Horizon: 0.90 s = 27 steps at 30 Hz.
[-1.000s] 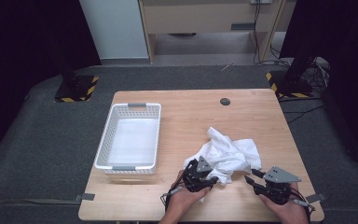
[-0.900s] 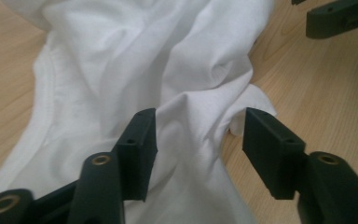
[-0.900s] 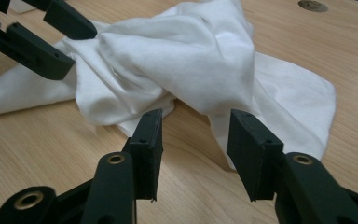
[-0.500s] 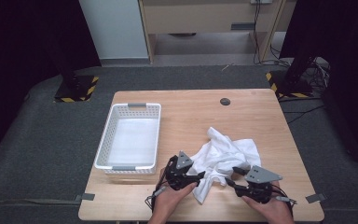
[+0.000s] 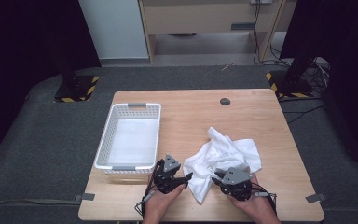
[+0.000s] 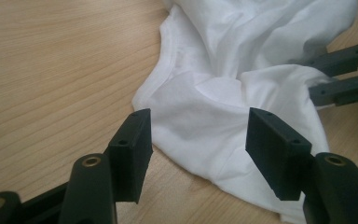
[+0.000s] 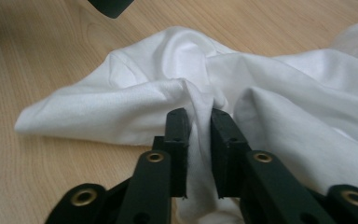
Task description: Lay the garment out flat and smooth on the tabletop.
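A crumpled white cloth (image 5: 226, 154) lies on the wooden table (image 5: 191, 116), right of centre, with one corner trailing toward the front edge. My right gripper (image 5: 216, 178) is at the cloth's near edge, and in the right gripper view (image 7: 199, 119) its jaws are shut on a raised fold of the cloth (image 7: 261, 88). My left gripper (image 5: 185, 177) sits just left of the trailing corner. It is open (image 6: 199, 135), low over the table, with the cloth's hem (image 6: 205, 107) lying ahead between its jaws. The right gripper's fingers (image 6: 342, 58) show beyond the cloth.
A white plastic basket (image 5: 135, 106) with a pale flat lining stands on the table's left half, close to my left gripper. A dark round grommet (image 5: 224, 101) sits near the far edge. Both hands are near the table's front edge.
Both grippers have moved left along the front edge. The right one has dragged the cloth's near part with it, and a corner now trails toward the front.
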Each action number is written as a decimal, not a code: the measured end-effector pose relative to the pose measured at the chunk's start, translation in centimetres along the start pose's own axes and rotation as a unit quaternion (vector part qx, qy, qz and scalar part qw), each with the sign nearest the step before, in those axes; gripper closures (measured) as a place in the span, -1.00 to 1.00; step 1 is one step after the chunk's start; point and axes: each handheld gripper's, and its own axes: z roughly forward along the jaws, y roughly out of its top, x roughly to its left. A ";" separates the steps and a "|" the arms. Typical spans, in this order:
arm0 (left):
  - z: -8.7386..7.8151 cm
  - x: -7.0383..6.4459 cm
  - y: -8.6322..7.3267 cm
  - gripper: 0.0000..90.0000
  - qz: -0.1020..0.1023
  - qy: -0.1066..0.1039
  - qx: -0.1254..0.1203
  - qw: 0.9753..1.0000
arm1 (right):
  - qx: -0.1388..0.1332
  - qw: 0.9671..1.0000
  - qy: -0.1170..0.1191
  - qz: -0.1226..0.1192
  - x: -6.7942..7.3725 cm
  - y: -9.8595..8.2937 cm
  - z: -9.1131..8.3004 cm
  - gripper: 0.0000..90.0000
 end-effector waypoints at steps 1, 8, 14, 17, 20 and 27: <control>0.1 0.0 0.0 -0.09 0.000 -0.001 0.000 1.000 | -0.001 1.000 0.001 0.003 -0.2 0.0 -0.3 0.80; 1.1 -0.6 0.6 -0.08 0.012 -0.013 0.005 1.000 | 0.013 0.999 -0.014 0.038 -3.0 -2.0 -2.6 0.80; 2.4 -1.4 0.9 -0.08 0.032 -0.021 0.017 0.999 | 0.020 0.996 -0.040 0.074 -4.6 -3.6 -4.1 0.49; 2.8 -1.5 1.1 -0.08 0.038 -0.022 0.021 0.999 | 0.005 0.995 -0.049 0.085 -4.4 -3.3 -5.3 0.31; 3.1 -1.3 1.2 -0.08 0.038 -0.018 0.022 0.999 | -0.011 0.995 -0.054 0.085 -3.7 -2.6 -6.1 0.17; 3.0 -1.0 1.1 -0.08 0.035 -0.008 0.023 0.999 | -0.016 0.997 -0.030 0.066 -1.5 -0.9 -5.0 0.17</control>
